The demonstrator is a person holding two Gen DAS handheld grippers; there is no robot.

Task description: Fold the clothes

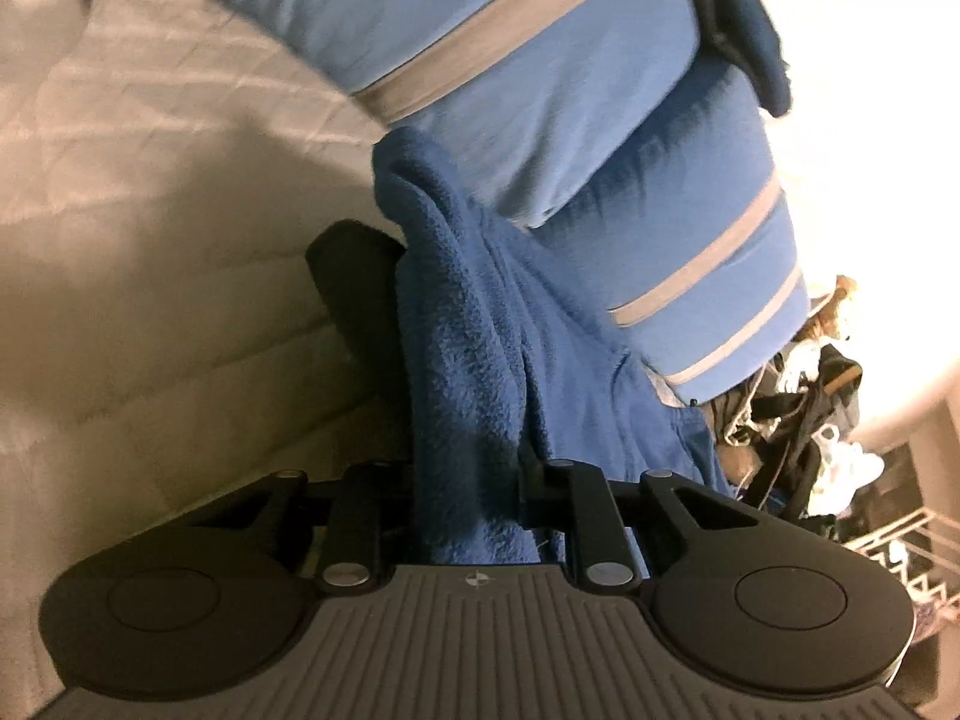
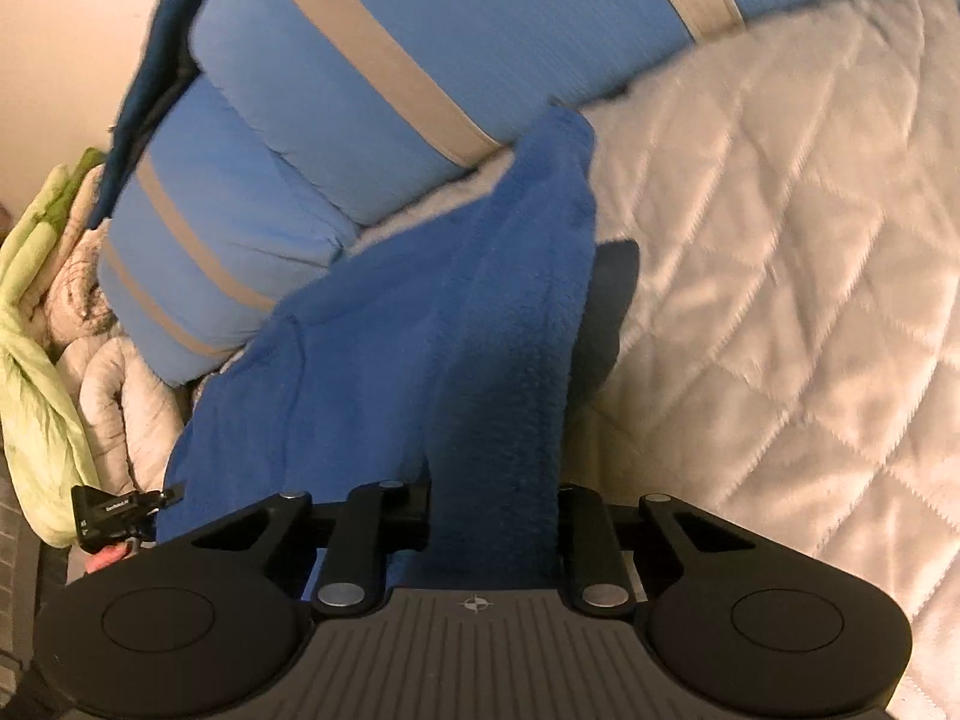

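Note:
A dark blue fleece garment hangs bunched between the fingers of my left gripper, which is shut on it; only the left black finger shows, the other is hidden under the cloth. In the right wrist view the same fleece garment runs out from my right gripper, also shut on it, with one dark finger showing to the right of the fabric. The fleece spreads left toward the other gripper, held by a hand at the left edge.
A beige quilted bedspread lies below. Light blue pillows with grey stripes lie at the head. A green and grey bundle of bedding sits left. Dark clutter and white shoes lie beyond the bed.

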